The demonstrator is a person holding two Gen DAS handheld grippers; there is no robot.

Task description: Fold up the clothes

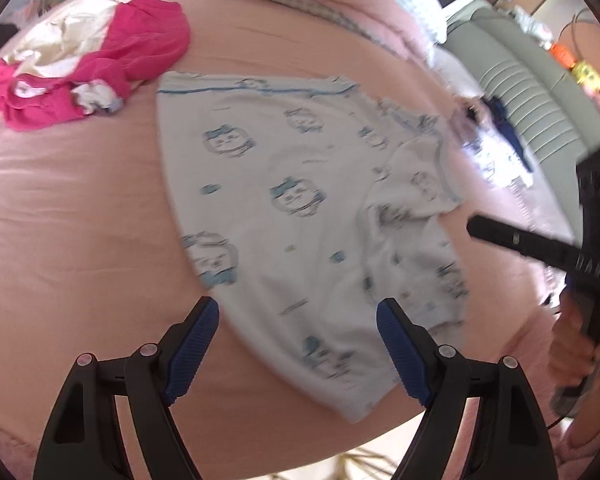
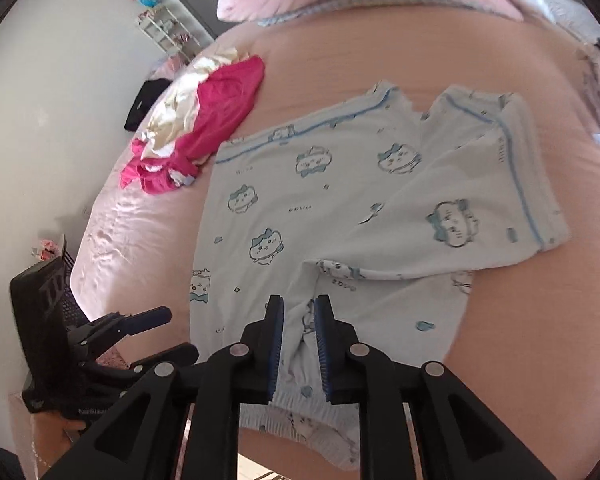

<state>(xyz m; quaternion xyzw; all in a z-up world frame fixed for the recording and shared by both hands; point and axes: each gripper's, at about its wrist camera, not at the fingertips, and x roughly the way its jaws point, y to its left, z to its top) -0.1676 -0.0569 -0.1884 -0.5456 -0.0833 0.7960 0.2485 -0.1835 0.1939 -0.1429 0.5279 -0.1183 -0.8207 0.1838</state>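
White cat-print cotton shorts (image 2: 340, 208) spread for folding; right gripper (image 2: 299, 344) pinching crotch fabric, left gripper (image 1: 298, 344) spread wide, empty.

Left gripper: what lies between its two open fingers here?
In the left wrist view, the left gripper frames the lower edge of the white printed shorts lying on the pink bedsheet.

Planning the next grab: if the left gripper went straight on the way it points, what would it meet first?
Probably the white printed shorts spread on the pink bed; the open left gripper hovers over their near edge, though depth is unclear.
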